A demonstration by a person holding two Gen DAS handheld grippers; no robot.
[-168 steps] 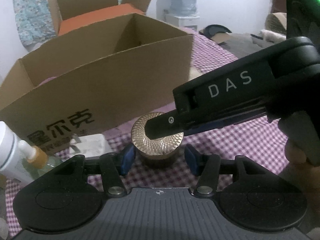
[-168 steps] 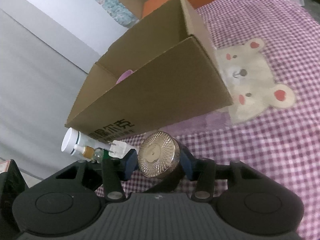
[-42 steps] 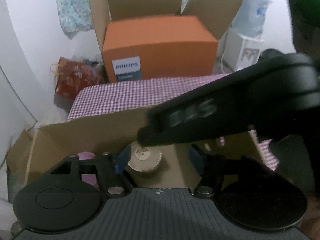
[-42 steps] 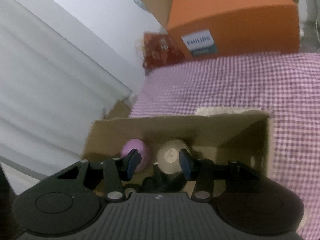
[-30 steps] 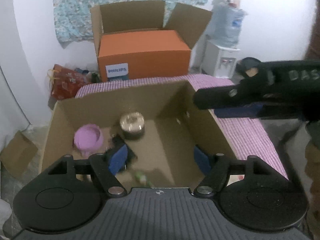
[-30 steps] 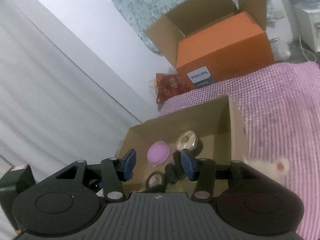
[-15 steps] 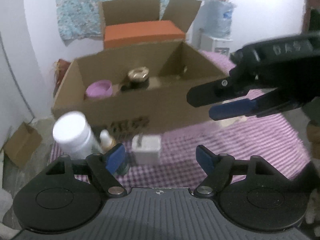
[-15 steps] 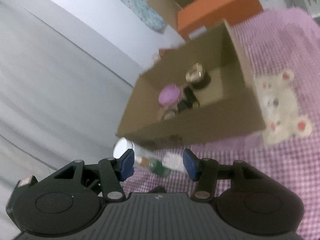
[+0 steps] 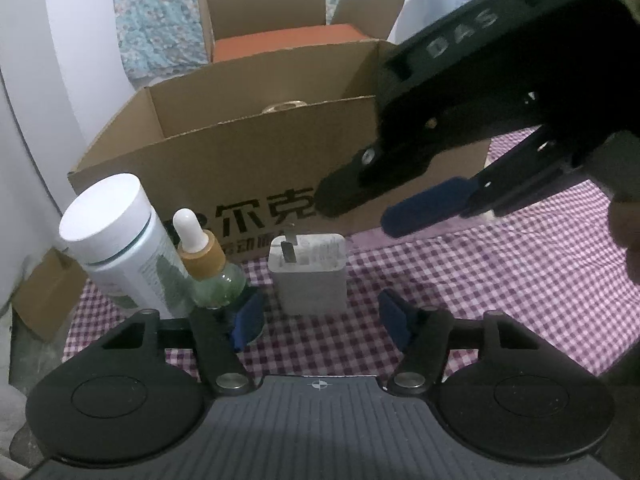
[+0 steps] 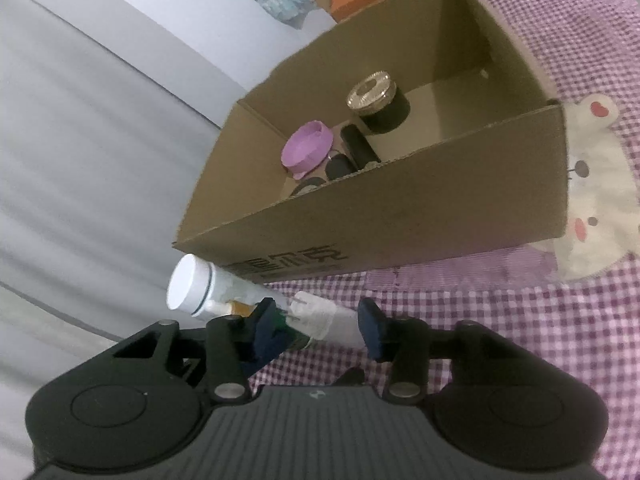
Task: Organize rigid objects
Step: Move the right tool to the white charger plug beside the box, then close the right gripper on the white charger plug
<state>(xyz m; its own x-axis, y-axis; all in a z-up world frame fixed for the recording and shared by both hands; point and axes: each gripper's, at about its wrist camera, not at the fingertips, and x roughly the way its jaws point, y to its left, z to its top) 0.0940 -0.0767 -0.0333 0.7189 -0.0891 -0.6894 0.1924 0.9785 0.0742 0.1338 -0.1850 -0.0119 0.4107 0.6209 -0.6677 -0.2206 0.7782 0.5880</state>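
Both claws are hanging wide open, gripping nothing: the left claw framing the white charger, the right claw crowding in above it. Risk: they're colliding, or nudging over the dropper bottle and white-capped bottle just beside. Beyond, the cardboard box is sitting on checked purple cloth; an orange box farther back.

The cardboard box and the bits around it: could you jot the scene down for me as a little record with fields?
Box: open cardboard box on checked cloth
Inside box: gold-lidded jar, purple lid, some dark items
In front of box: white bottle, dropper bottle, white charger
Left gripper: open, empty, facing the charger
Right gripper: open, empty, above the charger
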